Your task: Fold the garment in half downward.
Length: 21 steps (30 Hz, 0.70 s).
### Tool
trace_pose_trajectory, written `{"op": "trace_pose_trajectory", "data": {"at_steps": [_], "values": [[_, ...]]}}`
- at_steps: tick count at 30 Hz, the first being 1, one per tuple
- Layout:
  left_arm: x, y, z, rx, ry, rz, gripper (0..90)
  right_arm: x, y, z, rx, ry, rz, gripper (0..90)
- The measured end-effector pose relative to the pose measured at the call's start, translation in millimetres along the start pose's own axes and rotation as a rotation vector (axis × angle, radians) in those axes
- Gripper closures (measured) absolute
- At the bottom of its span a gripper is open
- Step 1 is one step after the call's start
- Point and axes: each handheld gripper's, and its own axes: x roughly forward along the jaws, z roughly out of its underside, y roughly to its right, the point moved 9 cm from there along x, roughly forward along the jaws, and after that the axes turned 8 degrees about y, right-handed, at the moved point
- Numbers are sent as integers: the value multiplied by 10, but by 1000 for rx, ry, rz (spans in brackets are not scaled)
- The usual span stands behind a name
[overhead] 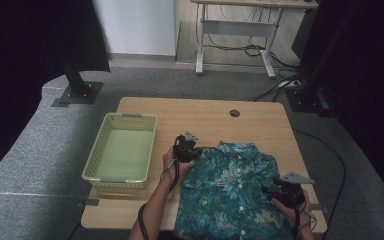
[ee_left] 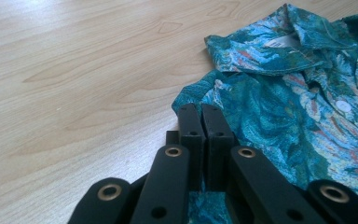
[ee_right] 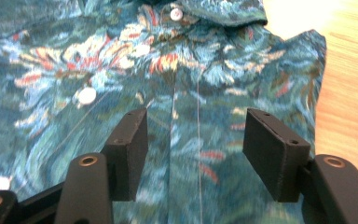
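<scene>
A teal shirt (overhead: 232, 192) lies spread flat on the wooden table (overhead: 200, 112), front up, its collar at the far end and its hem hanging over the near edge. The cloth carries a leafy print in light blue and dark green with flecks of red and orange, and a row of small white buttons (ee_right: 86, 95) runs down the closed placket.

The left claw (overhead: 186, 148) sits at the shirt's far left corner, by the shoulder. Its jaws are pressed together, and in the left gripper view the tips lie right at the folded edge of the fabric, with printed cloth showing beneath them (whether a pinch of fabric is actually caught between the pads cannot be told). Beyond and to the right of this claw the collar lies folded over.

The right claw (ee_right: 193, 144) is unclenched and grasps nothing, its pads standing apart just above the shirt's front, the placket seam running between them. Past it, towards the collar, is another button.

Left of the left claw stands a pale green basket (overhead: 96, 150).
</scene>
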Motion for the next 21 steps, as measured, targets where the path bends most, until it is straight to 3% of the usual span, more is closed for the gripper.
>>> {"op": "trace_pose_trajectory", "data": {"at_steps": [11, 21], "values": [[-32, 34, -39, -3, 7, 12, 882, 205, 238, -155, -5, -41, 6, 391], [-33, 24, -28, 0, 12, 10, 882, 320, 261, -214, -24, -58, -34, 393]]}}
